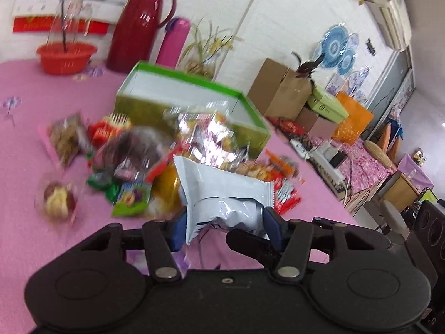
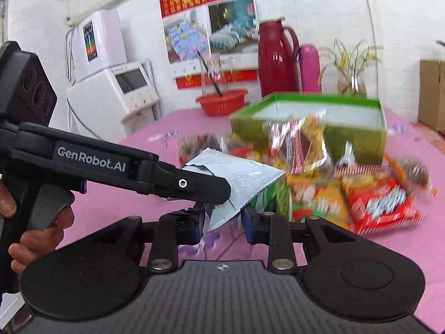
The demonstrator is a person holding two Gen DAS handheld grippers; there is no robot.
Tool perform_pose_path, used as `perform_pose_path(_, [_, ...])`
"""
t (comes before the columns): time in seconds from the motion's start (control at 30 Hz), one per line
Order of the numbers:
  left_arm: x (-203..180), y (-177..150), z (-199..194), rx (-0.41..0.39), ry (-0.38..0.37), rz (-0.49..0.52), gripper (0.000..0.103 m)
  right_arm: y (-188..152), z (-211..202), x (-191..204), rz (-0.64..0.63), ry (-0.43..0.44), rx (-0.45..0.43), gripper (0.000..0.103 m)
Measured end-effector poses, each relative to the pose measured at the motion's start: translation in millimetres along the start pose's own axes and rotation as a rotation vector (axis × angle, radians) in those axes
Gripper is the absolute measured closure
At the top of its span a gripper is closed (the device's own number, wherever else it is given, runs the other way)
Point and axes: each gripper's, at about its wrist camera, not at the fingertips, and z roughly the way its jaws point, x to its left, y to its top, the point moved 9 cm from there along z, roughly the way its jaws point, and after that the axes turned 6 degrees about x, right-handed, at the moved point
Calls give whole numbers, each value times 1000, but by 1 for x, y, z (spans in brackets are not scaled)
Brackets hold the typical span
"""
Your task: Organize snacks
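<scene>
One green box (image 1: 178,105), one red jug (image 1: 139,27), one pink flask (image 1: 173,41), one red basin (image 1: 65,57), two claws (image 2: 224,220).

Bare pink tablecloth (image 1: 33,105): open on the left. Loose heap of foil and plastic snack packets (image 1: 133,161): blocks the near side of the green open-topped cardboard box (image 1: 192,117). Box interior appears empty, though blurred. Behind: dark red plastic jug (image 1: 139,25), red plastic basin (image 1: 65,57).

The snack pile (image 1: 144,161) on the counter (image 1: 41,111) is motion-blurred, its labels unreadable. The silver packet's (image 1: 222,194) lower end is hidden behind the tool fingers (image 1: 274,228). A hand (image 2: 33,222) is cut off by the left edge.
</scene>
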Motion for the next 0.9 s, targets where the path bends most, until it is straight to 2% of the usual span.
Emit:
perform_pose_path(0.13, [-18,42,7,-49,-17,55,61,36,0,-23,-36,-48,-77,53])
perform_pose_path(0.3, [-30,93,46,-55,-49,89,60,66,17,-66,-41,-131,-133,53])
perform_pose_path(0.57, [-30,138,127,3,-84,97,58,83,56,-137,18,-193,-114,53])
perform_pose_path(0.67, [-24,146,154,28,-75,92,51,80,73,-154,34,-196,-80,51])
perform_pose_path(0.7, [-20,148,160,30,-64,85,31,79,79,-158,37,-197,-69,46])
perform_pose_path(0.73, [-17,148,165,29,-53,74,0,77,83,-162,34,-209,-61,18])
perform_pose_path(0.77, [-13,149,167,23,-34,56,0,75,84,-164,26,-228,-63,0])
perform_pose_path(0.83, [-6,149,166,-10,-5,33,0,73,79,-165,1,-257,-108,0])
perform_pose_path(0.9, [-5,148,164,-7,-11,51,0,71,76,-163,-37,-271,-125,0])
